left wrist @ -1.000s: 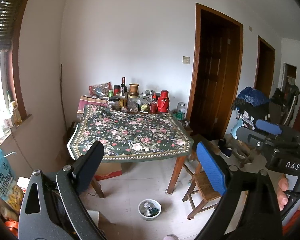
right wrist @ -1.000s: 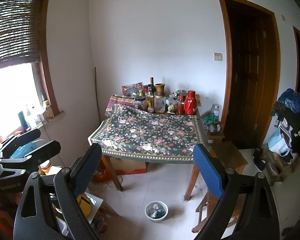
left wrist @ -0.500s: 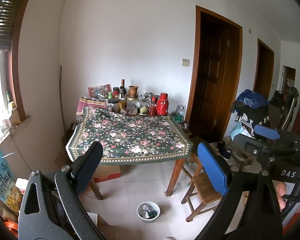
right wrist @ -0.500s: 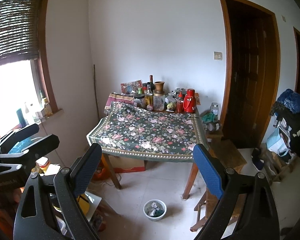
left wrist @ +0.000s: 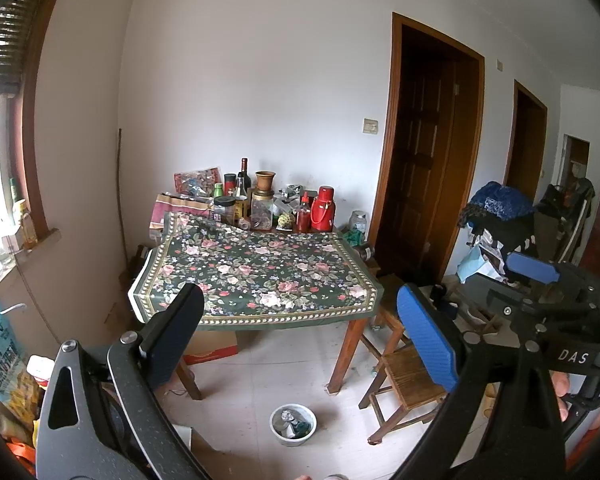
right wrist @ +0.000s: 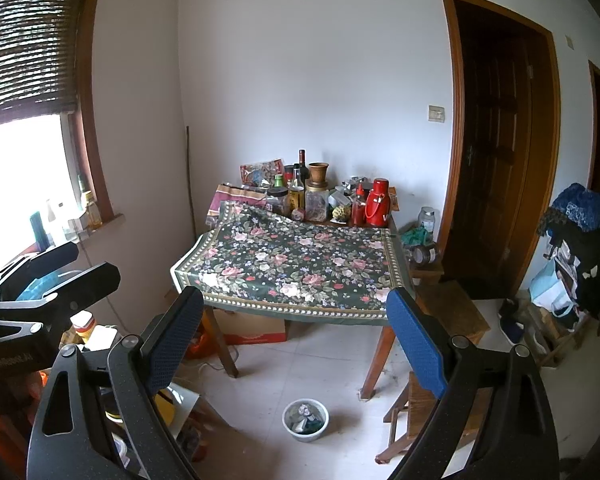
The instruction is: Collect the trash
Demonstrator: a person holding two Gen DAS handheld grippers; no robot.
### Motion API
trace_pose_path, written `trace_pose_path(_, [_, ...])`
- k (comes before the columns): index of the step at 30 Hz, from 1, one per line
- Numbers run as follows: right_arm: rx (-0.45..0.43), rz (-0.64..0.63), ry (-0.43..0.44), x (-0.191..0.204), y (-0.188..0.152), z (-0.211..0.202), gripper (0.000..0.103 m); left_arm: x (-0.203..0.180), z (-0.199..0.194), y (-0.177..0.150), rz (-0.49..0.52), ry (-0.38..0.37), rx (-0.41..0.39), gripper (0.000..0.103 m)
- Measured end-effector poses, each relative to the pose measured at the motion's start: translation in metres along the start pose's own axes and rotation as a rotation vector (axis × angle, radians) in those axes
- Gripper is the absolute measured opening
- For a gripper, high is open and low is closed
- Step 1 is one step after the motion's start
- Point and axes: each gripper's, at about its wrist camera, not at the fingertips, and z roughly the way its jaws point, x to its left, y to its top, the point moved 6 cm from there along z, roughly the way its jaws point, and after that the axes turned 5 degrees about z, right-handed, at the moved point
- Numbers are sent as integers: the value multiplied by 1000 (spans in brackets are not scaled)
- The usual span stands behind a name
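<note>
A small white bowl point(left wrist: 293, 425) holding crumpled trash sits on the tiled floor in front of the table; it also shows in the right wrist view point(right wrist: 305, 419). My left gripper point(left wrist: 300, 340) is open and empty, held well back from the table. My right gripper point(right wrist: 296, 340) is open and empty too. Each gripper shows in the other's view: the right one at the right edge point(left wrist: 540, 280), the left one at the left edge point(right wrist: 52, 272).
A table with a floral cloth point(left wrist: 256, 272) carries bottles, jars and a red thermos point(left wrist: 323, 214) at its back. A wooden stool point(left wrist: 408, 376) stands at its right front leg, a cardboard box point(right wrist: 256, 330) underneath. Bags and clutter lie left, clothes right.
Both views have pulled back slightly from the table and drifted a little; the bowl sits slightly lower and further off. Both grippers stay open.
</note>
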Motion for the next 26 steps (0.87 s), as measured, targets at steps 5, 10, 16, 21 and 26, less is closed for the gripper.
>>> trace_pose_path(5, [2, -2, 0, 1, 0, 0, 91, 2, 2, 0, -7, 0, 4, 98])
trace_pose_path(10, [-1, 0, 3, 2, 0, 1, 91, 4, 1, -1, 6, 16, 7, 100])
trace_pose_path(16, [2, -12, 12, -5, 0, 2, 91, 5, 3, -2, -6, 14, 10, 100])
trace_pose_path(21, [4, -10, 17, -7, 1, 3, 91, 4, 7, -2, -10, 19, 11, 100])
trace_pose_path(26, [7, -12, 18, -11, 3, 7, 91, 4, 10, -3, -18, 15, 20, 100])
